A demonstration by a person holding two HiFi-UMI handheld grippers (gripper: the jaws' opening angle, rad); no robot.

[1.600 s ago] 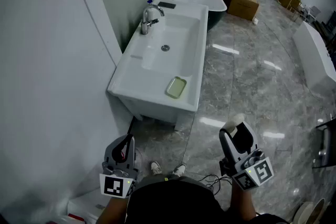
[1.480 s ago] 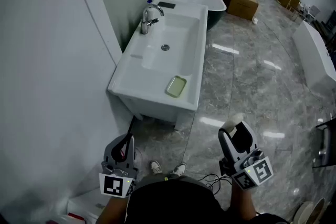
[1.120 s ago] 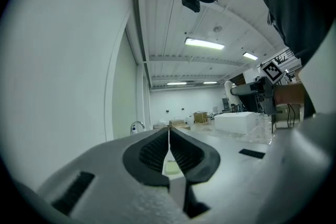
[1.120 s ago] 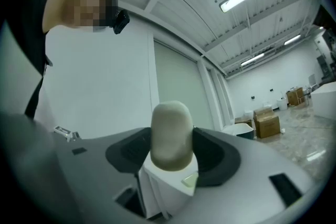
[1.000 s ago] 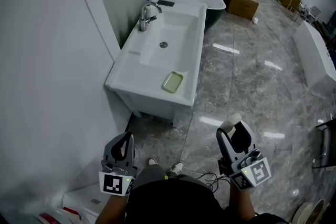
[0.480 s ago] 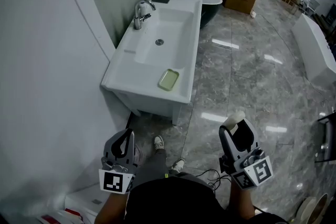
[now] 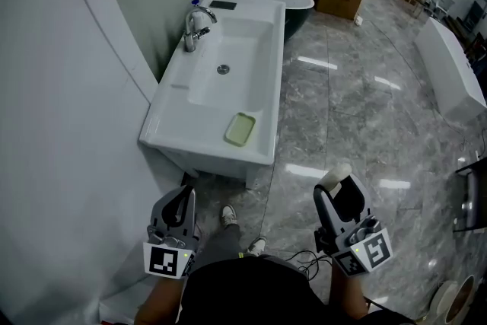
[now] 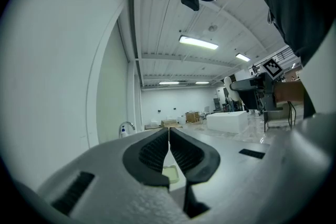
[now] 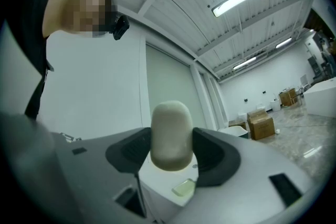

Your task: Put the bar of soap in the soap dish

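R gripper (image 7: 338,182) pinches bar of soap (image 9: 170,136) mid-body, prob. stiff, light and slick; soap dish (image 7: 240,129) at 10 o'clock; L gripper (image 8: 168,139) pressed together, empty.

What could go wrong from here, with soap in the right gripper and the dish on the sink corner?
1. The bar of soap sticks out past the right gripper, which pinches only part of it. It could slip out onto the marble floor.
2. The soap dish sits at the sink's front corner, near the edge. A clumsy placement could knock it off.
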